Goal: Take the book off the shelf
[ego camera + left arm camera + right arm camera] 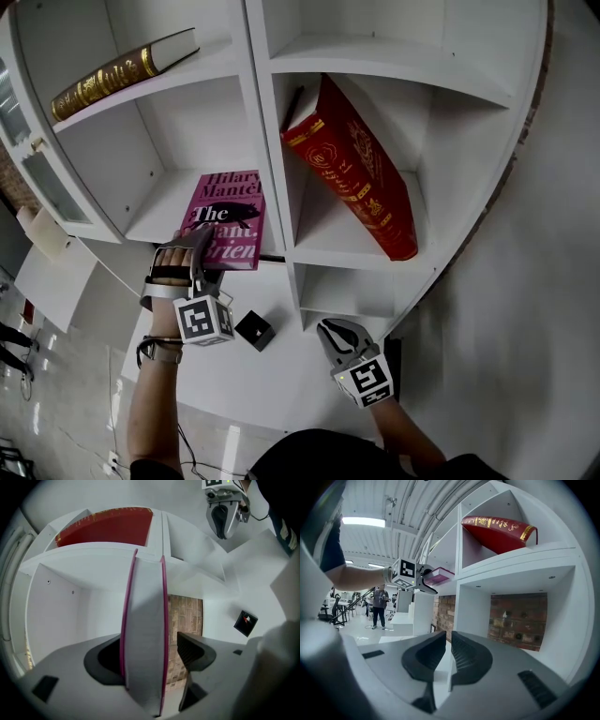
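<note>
- Left gripper [152,644]: jaws wide apart, straddling the pink book [145,620]. One pad sits close against one cover; a visible gap separates the other pad from the other cover.
- Pink book: lies flat on a shelf [272,141] board, cover up, projecting past the front edge.
- Right gripper [446,648]: low and right of the pink book, jaws almost together, empty.
- Red book [361,178]: leaning, one compartment right of the pink book.

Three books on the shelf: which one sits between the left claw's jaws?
The pink book, in the left compartment. The red book leans in the compartment to its right, and the gold-spined book rests on the shelf above.
</note>
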Motion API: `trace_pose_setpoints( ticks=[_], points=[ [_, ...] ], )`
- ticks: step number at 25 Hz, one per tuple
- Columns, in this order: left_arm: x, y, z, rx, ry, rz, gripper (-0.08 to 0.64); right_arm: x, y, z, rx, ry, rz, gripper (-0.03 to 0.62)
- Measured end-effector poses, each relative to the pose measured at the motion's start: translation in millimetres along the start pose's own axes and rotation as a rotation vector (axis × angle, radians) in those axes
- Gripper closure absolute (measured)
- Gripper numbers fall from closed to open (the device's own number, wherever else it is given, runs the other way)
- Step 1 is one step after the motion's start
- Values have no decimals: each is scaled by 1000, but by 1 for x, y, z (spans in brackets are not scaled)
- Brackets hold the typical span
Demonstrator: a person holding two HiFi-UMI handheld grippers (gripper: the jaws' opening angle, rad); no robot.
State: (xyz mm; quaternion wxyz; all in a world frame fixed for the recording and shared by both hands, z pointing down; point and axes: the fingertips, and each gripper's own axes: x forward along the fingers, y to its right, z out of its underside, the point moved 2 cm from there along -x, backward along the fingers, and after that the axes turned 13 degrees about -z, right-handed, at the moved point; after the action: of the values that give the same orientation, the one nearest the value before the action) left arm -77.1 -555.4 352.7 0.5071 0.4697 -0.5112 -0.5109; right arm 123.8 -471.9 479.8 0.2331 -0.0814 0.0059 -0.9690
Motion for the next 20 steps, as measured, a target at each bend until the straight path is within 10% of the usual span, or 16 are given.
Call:
trace_pose_setpoints(
  ticks=[6,20],
  points=[
    [-2,-16,1,-29,8,-83,351,-1,-7,5,18,-16,10,551],
    [-38,-21,24,-9,16,-147,407,3,-38,-4,-9,-26,20,551]
  ],
)
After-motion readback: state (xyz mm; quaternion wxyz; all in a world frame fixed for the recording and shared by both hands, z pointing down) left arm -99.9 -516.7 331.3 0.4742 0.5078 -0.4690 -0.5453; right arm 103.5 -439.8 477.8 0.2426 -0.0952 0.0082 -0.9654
